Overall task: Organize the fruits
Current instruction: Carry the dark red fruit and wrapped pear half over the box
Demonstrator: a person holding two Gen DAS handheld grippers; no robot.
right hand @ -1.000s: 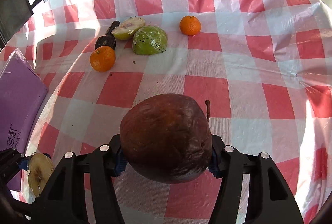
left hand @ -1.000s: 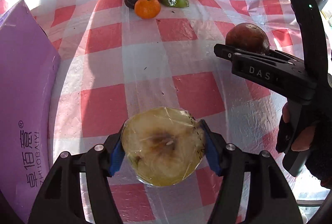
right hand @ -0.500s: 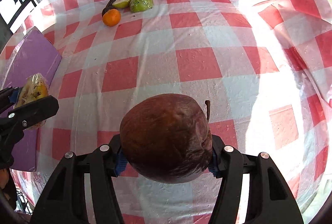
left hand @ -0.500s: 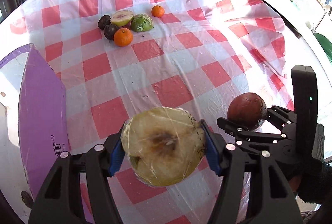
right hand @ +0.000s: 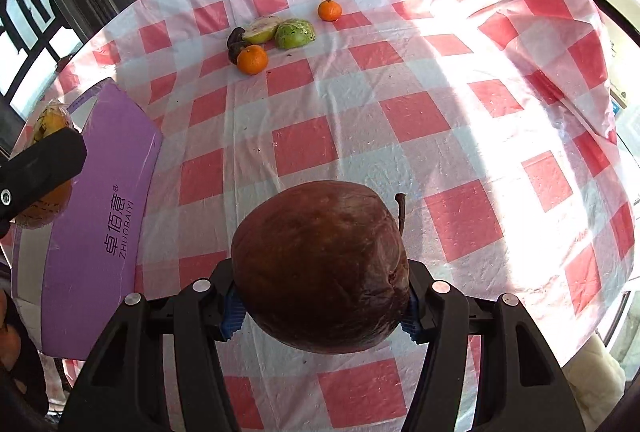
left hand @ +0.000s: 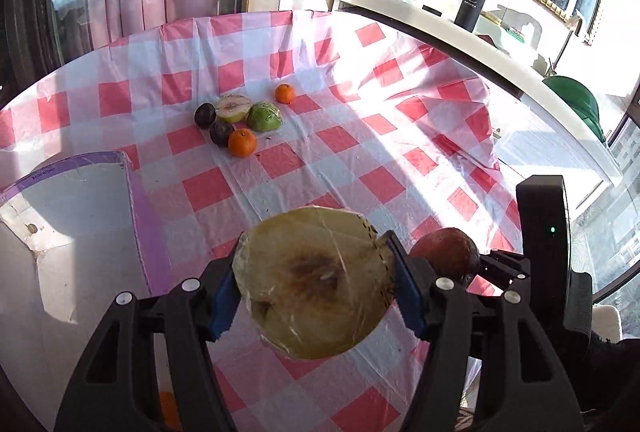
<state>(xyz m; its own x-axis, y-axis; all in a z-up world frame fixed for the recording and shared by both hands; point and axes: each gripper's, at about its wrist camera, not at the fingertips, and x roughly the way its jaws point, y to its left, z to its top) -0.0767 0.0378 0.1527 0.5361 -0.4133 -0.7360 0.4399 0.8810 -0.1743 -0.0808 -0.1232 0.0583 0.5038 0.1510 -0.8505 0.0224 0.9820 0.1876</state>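
Apple (right hand: pixel 320 272) stem (right hand: pixel 401 211) up, upper right

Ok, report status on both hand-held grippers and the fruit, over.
Left hand-held gripper shut on wrapped apple half. Right hand-held gripper shut on brown apple. Both over checkered tablecloth. Nothing in the way.

Left hand-held gripper (left hand: pixel 316 284) clamped, angled downward; right hand-held gripper (right hand: pixel 320 288) likewise.

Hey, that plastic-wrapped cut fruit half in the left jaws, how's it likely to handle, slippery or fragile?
The wrapped fruit half is covered in shiny cling film, so it could well slip against the pads. Its cut face shows a brown, soft-looking centre, so hard squeezing may bruise it. Set down on that flat face, it probably won't roll.
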